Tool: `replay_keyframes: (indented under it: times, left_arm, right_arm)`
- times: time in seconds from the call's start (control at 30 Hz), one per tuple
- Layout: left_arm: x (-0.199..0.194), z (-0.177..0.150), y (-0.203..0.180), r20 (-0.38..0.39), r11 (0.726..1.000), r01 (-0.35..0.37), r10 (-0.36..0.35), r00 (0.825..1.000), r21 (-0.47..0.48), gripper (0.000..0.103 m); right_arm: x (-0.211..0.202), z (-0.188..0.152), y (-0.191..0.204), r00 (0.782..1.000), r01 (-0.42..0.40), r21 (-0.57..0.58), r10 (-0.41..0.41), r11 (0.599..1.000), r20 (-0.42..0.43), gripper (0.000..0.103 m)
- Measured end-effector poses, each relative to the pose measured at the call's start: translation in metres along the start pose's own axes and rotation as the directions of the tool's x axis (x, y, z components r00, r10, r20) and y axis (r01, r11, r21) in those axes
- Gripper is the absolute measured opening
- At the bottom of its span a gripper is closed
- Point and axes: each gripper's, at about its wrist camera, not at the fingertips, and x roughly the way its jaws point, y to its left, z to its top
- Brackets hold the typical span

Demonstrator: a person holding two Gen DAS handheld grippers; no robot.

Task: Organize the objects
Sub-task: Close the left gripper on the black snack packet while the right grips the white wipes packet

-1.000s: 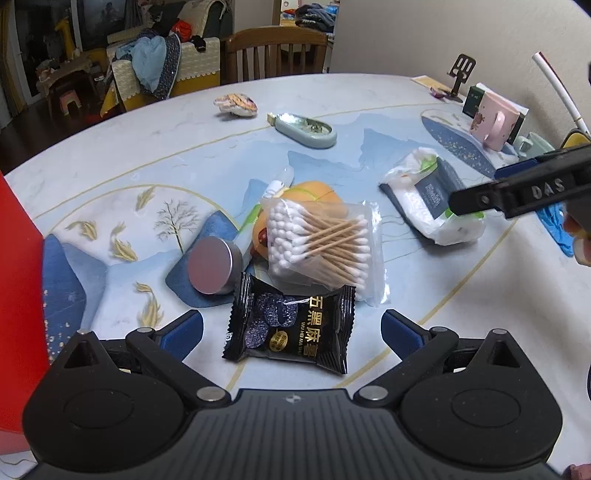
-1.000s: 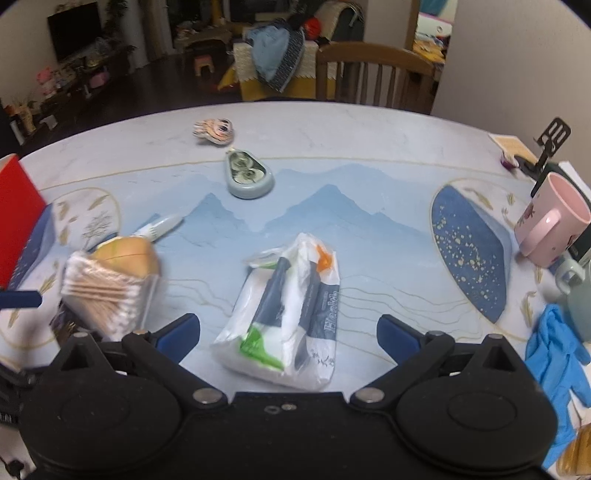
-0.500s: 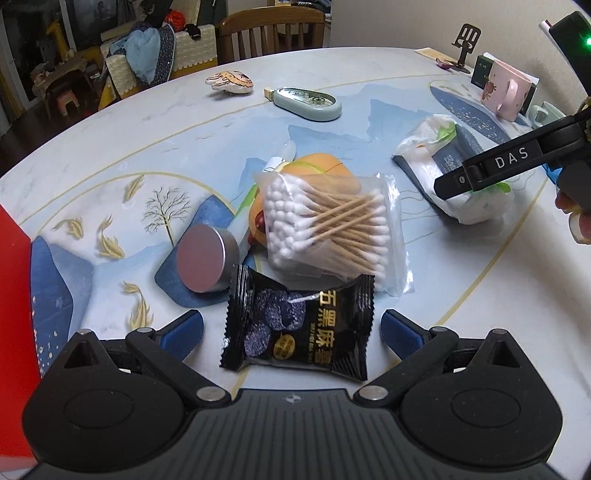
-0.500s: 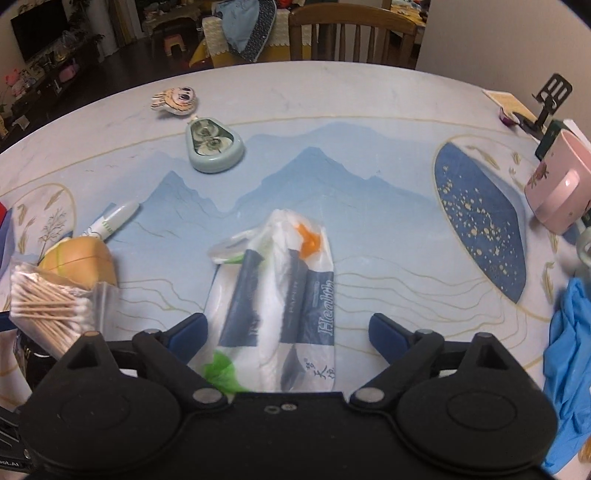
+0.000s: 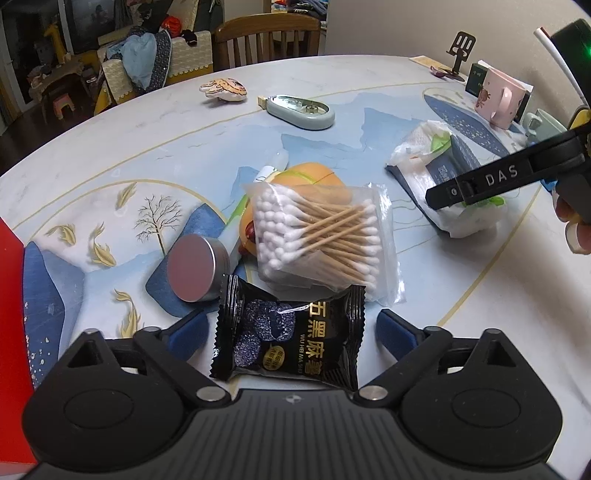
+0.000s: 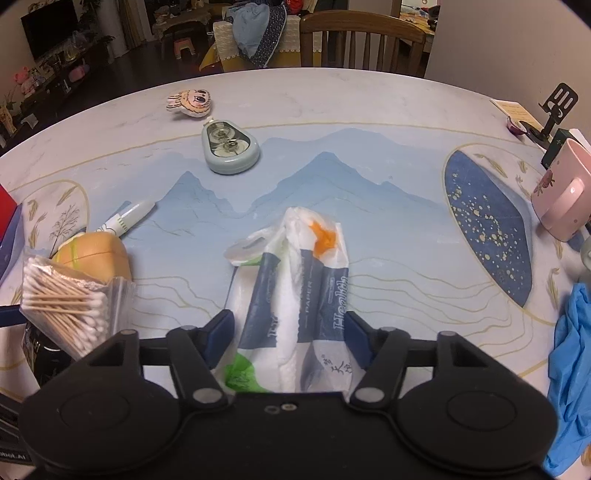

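Painted surface (image 6: 369, 122) bearing tissue pack (image 6: 295, 295); snack packet (image 5: 291, 339), round tin (image 5: 195, 269) lying close together.

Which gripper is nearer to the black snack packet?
Left. The left gripper straddles the black snack packet, pads not touching. The right gripper is off to the side, closing around the tissue pack.

Round table (image 6: 369, 110) with pale marbled top, printed with blue mountains, gold lines and fish. Wooden chair (image 6: 362, 40) with vertical slats stands at the far edge. Behind it, a seat draped with a cream lace-edged cover (image 5: 184, 55) and heaped blue clothing (image 6: 251, 29). Plain off-white wall (image 6: 509, 40) to the right. Dark floor (image 6: 122, 74) beyond the table. Television (image 6: 48, 29) on a low cabinet at far left; a small pink stool (image 5: 61, 103) nearby. Lighting dim, room background shadowed.
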Motion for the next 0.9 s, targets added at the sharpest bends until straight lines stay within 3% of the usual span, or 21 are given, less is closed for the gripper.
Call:
replay_keyframes:
  times: [0.17,0.37,0.9]
  left_arm:
    - [-0.005,0.001,0.002,0.005,1.000,0.001,-0.001,1.000,-0.026,0.074]
    - [-0.016,0.000,0.000,0.014,0.999,0.002,-0.001,1.000,-0.041,0.064]
    - [-0.057,-0.025,0.008,0.026,0.988,0.013,-0.009,1.000,-0.151,0.058]
  right_arm:
    - [-0.007,-0.004,0.001,1.000,0.001,0.002,-0.001,1.000,0.018,0.047]
    - [-0.022,-0.017,-0.001,0.999,-0.001,0.033,0.000,0.999,0.033,0.033]
    - [-0.090,-0.058,0.016,0.990,-0.127,0.050,0.124,0.991,0.060,0.030]
